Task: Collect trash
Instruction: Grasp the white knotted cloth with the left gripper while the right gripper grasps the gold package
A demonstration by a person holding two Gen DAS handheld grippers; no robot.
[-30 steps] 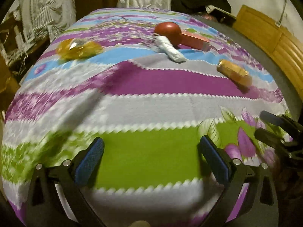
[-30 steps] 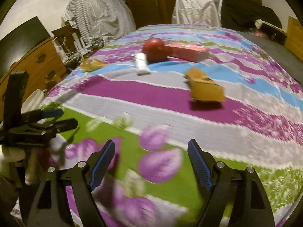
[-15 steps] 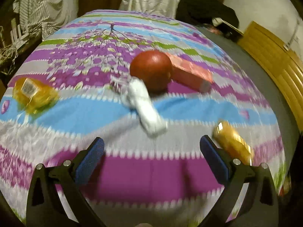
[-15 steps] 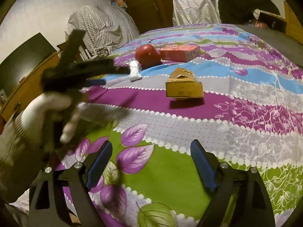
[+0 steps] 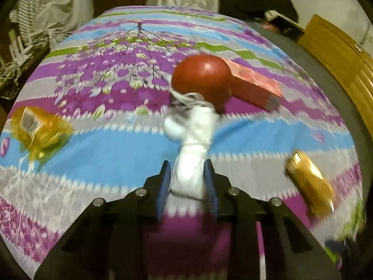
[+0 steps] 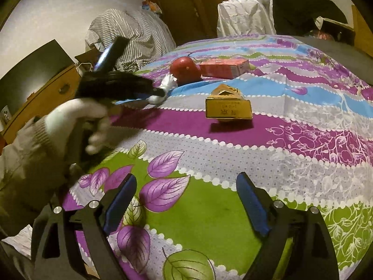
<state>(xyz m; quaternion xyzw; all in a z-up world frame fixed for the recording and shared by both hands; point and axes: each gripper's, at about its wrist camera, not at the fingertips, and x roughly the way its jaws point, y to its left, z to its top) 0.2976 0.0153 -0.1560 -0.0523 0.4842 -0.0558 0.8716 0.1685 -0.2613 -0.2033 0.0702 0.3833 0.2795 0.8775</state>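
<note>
On the bed: a striped, flowered bedspread is seen under all the items.
Trash in hand: a crumpled white wrapper lies on the blue and grey stripes, its far end touching or just in front of the red ball; which of the two cannot be told through the blur.
Left gripper: pressed in on the near end of the white wrapper, a blue pad against each side.
Right gripper: spread wide with nothing between the pads, held over the green stripe near the bed's edge.
Handling: the wrapper is judged light, soft and easily crushed; little force should be needed, and a slack end may trail or snag.
Where to hold: the bunched near end, where the material is thickest, is judged the surest place.
Other trash: a yellow crinkled packet lies well to the left; a gold carton lies on the purple stripe, well apart from the wrapper.
In the way: the red ball and the pink box touching it stand just behind the wrapper; the ball might be set rolling if the wrapper is dragged against it.
Beyond the bed: striped cloth is heaped to the left.
</note>
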